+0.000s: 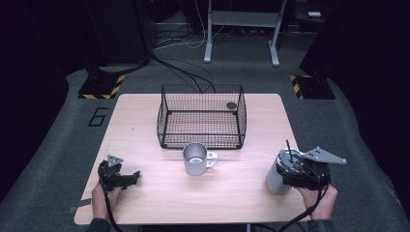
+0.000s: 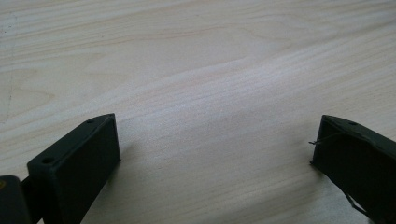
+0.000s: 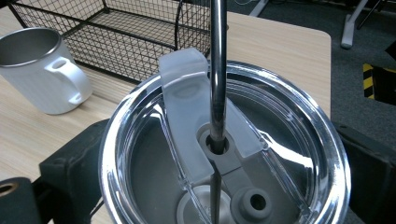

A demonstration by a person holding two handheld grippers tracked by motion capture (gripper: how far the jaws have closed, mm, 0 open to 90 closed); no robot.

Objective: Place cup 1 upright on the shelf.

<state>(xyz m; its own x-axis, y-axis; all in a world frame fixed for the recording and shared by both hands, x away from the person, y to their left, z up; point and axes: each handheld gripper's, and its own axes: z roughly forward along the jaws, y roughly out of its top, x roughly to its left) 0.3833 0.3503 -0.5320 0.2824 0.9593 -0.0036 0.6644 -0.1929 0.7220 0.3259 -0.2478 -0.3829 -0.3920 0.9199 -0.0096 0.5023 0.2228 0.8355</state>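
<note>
Tumbler stands at table's 4 o'clock, clamped by right gripper. Left gripper gapes empty at 8 o'clock.

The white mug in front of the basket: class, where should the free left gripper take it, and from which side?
Grip the mug across its bare round body, coming from the left gripper's side. It stands upright, and its handle juts the opposite way.

Steel tumbler — clear lid, metal straw upright — stands at the table's right front edge.
</note>
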